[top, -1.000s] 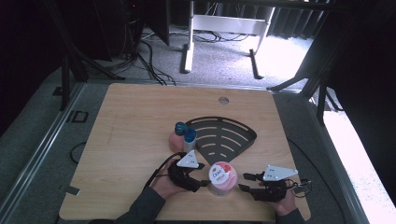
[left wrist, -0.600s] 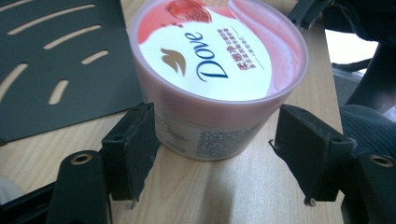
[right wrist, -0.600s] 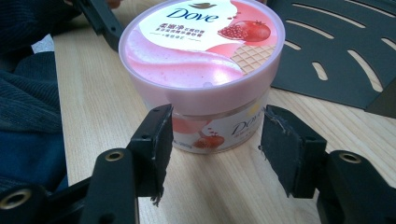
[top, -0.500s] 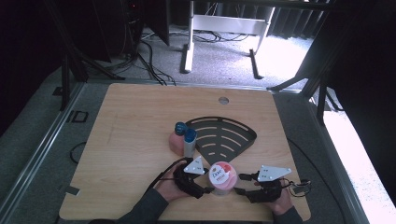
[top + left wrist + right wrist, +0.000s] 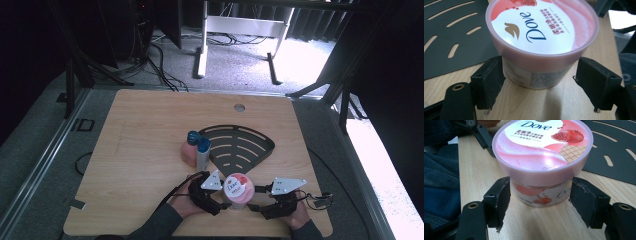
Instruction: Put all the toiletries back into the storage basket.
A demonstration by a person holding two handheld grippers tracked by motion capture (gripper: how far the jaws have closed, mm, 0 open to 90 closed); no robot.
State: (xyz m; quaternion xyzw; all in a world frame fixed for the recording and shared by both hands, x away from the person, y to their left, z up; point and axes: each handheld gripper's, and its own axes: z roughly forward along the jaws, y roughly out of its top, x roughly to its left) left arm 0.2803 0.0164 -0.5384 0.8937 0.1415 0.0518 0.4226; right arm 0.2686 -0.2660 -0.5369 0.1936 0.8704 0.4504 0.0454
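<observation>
Pink Dove tub (image 5: 238, 189) upright near the front edge of the wooden tabletop (image 5: 140, 140), just in front of the black slotted fan-shaped mat (image 5: 240, 145), lid on. Left tool (image 5: 220, 206) at the tub's left, right tool (image 5: 254, 206) at its right, both low on the tabletop and aimed at the tub. In the left gripper view, tub (image 5: 541, 37) between the 2 black jaws, left pad touching or nearly touching the wall, right pad clear of it: open, jaws just widened. In the right gripper view, tub (image 5: 541, 157) again between the 2 jaws, small gaps on both sides: open, jaws just widened. Behind the tub, 2 blue-capped bottles (image 5: 197, 150) at the mat's left edge.
</observation>
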